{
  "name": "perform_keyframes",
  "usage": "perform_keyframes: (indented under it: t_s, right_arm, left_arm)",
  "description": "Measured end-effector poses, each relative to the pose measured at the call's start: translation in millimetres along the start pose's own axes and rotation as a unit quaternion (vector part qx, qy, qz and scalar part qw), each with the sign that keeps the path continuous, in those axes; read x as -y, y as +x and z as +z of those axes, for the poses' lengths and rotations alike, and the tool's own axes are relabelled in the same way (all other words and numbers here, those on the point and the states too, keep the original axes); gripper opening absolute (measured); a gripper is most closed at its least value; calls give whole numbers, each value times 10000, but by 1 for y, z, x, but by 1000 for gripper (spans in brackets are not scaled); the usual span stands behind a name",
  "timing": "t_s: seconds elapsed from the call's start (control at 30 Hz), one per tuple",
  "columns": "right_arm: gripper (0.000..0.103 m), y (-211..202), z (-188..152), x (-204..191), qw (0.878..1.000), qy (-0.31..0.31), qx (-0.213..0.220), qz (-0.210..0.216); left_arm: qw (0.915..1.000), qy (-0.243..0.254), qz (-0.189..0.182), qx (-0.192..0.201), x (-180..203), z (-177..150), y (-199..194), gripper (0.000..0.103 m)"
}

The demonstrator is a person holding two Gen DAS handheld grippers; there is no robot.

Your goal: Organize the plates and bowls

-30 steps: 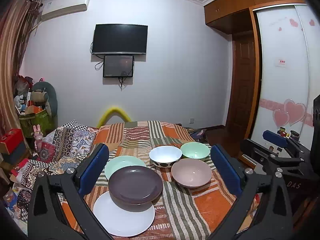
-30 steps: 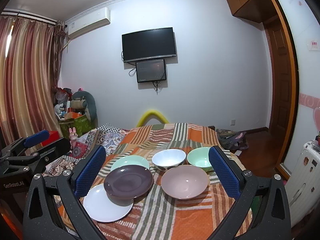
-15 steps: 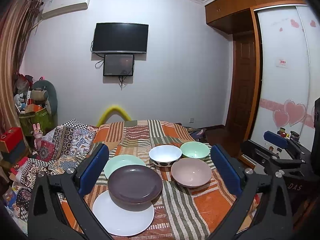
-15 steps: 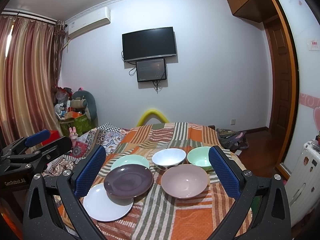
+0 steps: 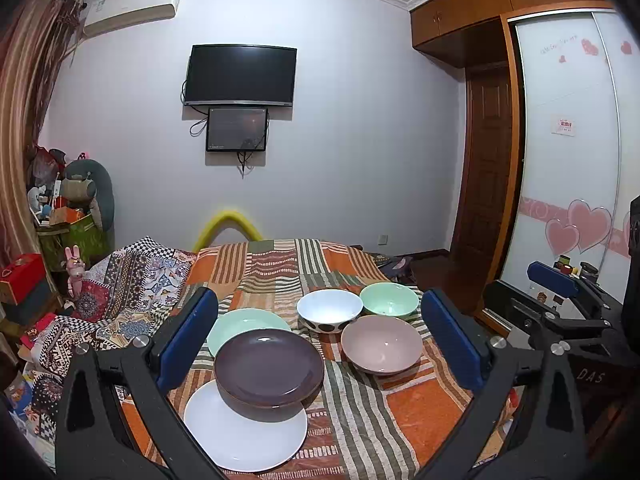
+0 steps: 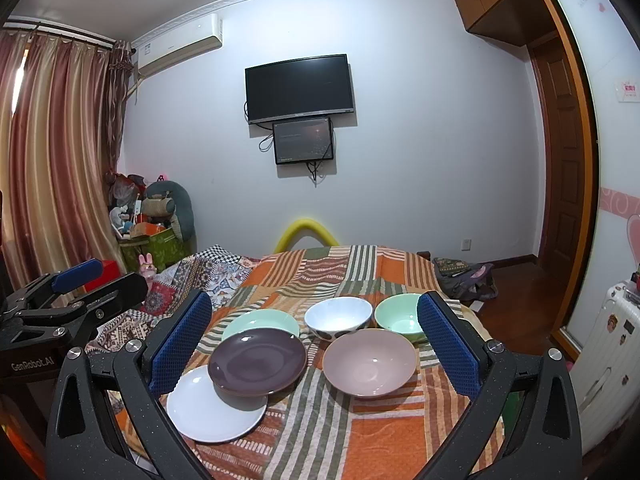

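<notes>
On a striped orange cloth (image 5: 404, 408) lie a white plate (image 5: 244, 432), a dark purple plate (image 5: 269, 366) resting partly on it, and a mint green plate (image 5: 248, 322) behind. To the right stand a white spotted bowl (image 5: 329, 310), a mint green bowl (image 5: 389, 299) and a pink bowl (image 5: 382, 344). The same dishes show in the right wrist view: purple plate (image 6: 258, 360), pink bowl (image 6: 370, 362). My left gripper (image 5: 320, 336) is open and empty, above the near edge. My right gripper (image 6: 316, 340) is open and empty, also short of the dishes.
The cloth-covered table (image 6: 360, 440) drops off at its near and right edges. A patterned quilt (image 5: 120, 280) lies to the left, clutter and a green box (image 6: 152, 248) beyond it. A wardrobe (image 5: 560, 160) and a white suitcase (image 6: 612, 352) stand at the right.
Both views have shifted only slightly; the dishes sit where they were and both grippers stay open.
</notes>
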State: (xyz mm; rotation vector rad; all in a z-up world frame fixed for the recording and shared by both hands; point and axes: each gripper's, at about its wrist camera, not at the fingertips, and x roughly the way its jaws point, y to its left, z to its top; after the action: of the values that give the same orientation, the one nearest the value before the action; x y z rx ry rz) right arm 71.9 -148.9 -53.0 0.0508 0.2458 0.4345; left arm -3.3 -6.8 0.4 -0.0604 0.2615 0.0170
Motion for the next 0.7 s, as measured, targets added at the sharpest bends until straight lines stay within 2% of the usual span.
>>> perform_keyframes:
  t_s: [0.7]
  right_arm:
    - [102,-1,1,-1,10000,1,-6,16]
  left_arm:
    - [10000,-55,-3,-18,-1,-2,2,103]
